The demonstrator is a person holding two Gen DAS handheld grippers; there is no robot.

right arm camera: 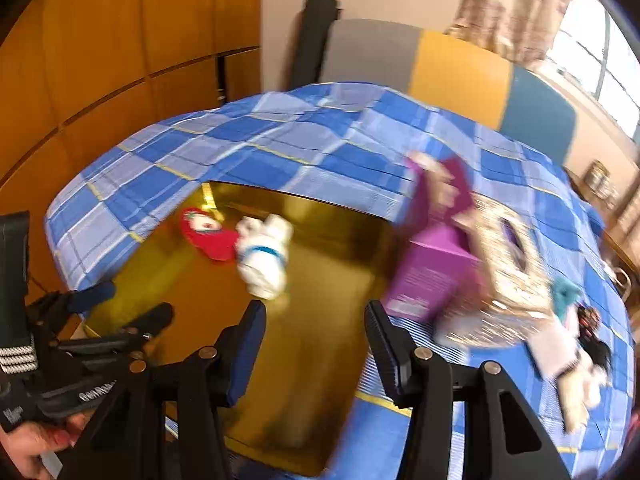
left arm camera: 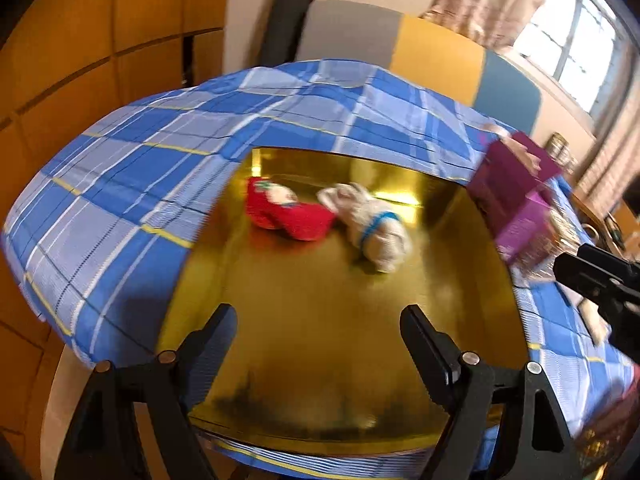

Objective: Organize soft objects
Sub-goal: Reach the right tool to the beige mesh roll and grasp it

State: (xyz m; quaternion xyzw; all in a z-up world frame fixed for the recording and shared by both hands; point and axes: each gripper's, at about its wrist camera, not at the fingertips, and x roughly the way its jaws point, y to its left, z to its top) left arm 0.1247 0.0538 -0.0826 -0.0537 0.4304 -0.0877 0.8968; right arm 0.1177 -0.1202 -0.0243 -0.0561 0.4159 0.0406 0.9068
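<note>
The red plush toy with a white patch (left arm camera: 290, 210) and the white plush dog with a blue collar (left arm camera: 370, 226) lie side by side, touching, at the far end of the shiny gold sheet (left arm camera: 320, 320) spread on my blue plaid cloth-covered surface (left arm camera: 120, 200). To the right of the sheet stands an open purple cardboard box (right arm camera: 432, 272), with a glittery ring-shaped cushion (right arm camera: 508, 264) leaning against it. Further right lie a small teal plush (right arm camera: 564, 294) and a white doll with dark hair (right arm camera: 568, 360), blurred. My left tool (left arm camera: 318, 330) hangs over the gold sheet, released and empty. My right tool (right arm camera: 316, 330) is also released, nothing between its fingers, above the sheet's right edge.
</note>
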